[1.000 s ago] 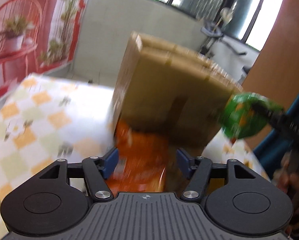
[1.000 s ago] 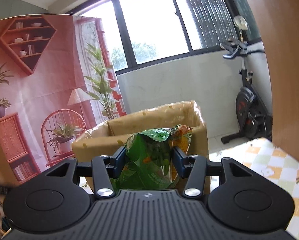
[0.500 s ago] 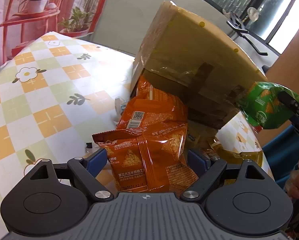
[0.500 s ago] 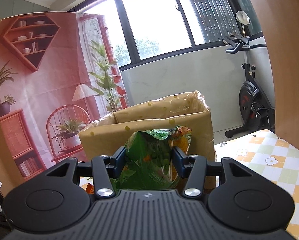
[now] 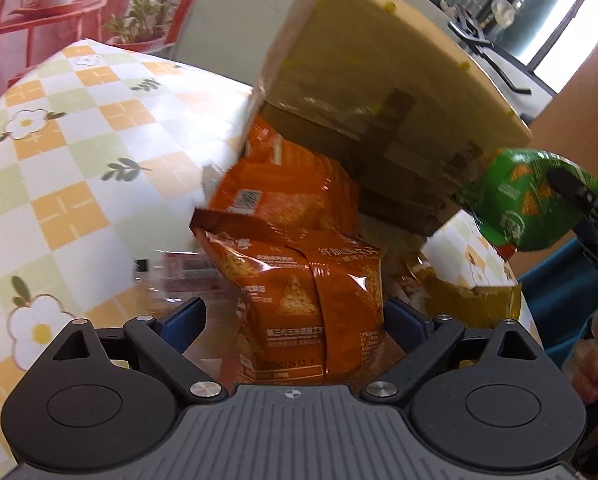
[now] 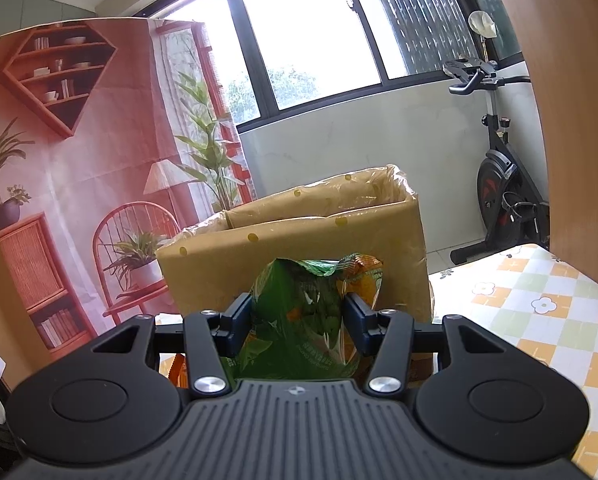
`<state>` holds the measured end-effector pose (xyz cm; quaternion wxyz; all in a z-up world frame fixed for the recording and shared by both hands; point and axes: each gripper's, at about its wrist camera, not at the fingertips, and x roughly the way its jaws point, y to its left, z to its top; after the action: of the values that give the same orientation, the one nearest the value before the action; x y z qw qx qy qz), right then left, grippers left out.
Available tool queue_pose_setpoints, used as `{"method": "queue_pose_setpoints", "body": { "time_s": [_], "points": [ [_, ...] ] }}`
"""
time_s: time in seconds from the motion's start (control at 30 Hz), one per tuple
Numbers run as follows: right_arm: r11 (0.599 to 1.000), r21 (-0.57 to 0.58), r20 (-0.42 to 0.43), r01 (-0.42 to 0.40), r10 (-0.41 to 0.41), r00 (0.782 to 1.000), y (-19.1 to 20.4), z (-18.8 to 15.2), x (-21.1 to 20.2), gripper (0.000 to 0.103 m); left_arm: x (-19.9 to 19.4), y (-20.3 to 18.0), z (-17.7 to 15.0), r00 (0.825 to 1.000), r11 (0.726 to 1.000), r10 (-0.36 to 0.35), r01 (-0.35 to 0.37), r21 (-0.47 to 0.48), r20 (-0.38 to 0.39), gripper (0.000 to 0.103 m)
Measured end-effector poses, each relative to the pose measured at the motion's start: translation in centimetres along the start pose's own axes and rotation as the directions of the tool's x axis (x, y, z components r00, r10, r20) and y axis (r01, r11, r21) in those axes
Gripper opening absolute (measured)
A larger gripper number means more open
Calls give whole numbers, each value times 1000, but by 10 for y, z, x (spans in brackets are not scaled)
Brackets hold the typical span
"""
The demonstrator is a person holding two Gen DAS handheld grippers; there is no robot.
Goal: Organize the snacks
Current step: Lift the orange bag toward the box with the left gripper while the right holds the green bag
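A yellow-wrapped cardboard box (image 5: 383, 92) stands on the checked table; it also shows in the right wrist view (image 6: 299, 236), open at the top. My left gripper (image 5: 295, 316) is open, its blue pads either side of an orange snack bag (image 5: 311, 292) without pressing it. A second orange bag (image 5: 287, 188) lies behind, against the box. My right gripper (image 6: 299, 316) is shut on a green snack bag (image 6: 307, 320), held in front of the box below its rim. That green bag also shows in the left wrist view (image 5: 527, 200).
A yellow bag (image 5: 471, 300) lies right of the orange bags. A small clear packet (image 5: 175, 276) lies on the flowered tablecloth (image 5: 59, 184). An exercise bike (image 6: 503, 184) stands beyond the table. A wooden panel (image 6: 571, 100) rises at the right.
The left gripper has closed in on the front orange bag, which now sits deeper between the open pads. The right gripper has held the green bag and drifted slightly back from the box.
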<state>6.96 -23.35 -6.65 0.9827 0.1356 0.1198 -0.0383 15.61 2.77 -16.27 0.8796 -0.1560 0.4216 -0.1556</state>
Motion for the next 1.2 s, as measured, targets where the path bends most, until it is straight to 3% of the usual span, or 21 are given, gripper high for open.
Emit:
{"method": "queue_pose_setpoints", "body": {
  "time_s": [0.1, 0.13, 0.17, 0.27, 0.57, 0.9, 1.1, 1.2],
  "points": [
    [1000, 5, -4, 4, -4, 1000, -1, -1, 1, 52, 6, -4, -3, 1000, 1000, -8, 8, 25, -1, 91],
    [1000, 7, -5, 5, -5, 1000, -2, -1, 1, 52, 5, -5, -5, 1000, 999, -25, 25, 32, 4, 81],
    [1000, 8, -6, 6, -6, 1000, -2, -1, 1, 52, 5, -6, -5, 999, 999, -37, 37, 38, 10, 78],
    [1000, 10, -8, 9, -9, 1000, -3, -2, 1, 52, -4, -10, -5, 999, 998, -30, 27, 57, 39, 73],
    [1000, 22, -10, 21, -20, 1000, -5, -1, -2, 52, -53, -18, 19, 980, 996, -66, 54, 66, 188, 72],
    [1000, -23, 53, -10, 11, 999, 6, 22, -8, 52, -91, -58, 77, 924, 985, -131, 79, 156, 359, 72],
    [997, -77, 147, -25, 36, 989, 11, 63, 0, 52, -86, -91, 117, 883, 976, -152, 63, 209, 444, 72],
    [992, -129, 208, -6, 33, 977, 14, 83, 13, 51, -73, -104, 142, 872, 974, -154, 56, 218, 465, 72]
  ]
}}
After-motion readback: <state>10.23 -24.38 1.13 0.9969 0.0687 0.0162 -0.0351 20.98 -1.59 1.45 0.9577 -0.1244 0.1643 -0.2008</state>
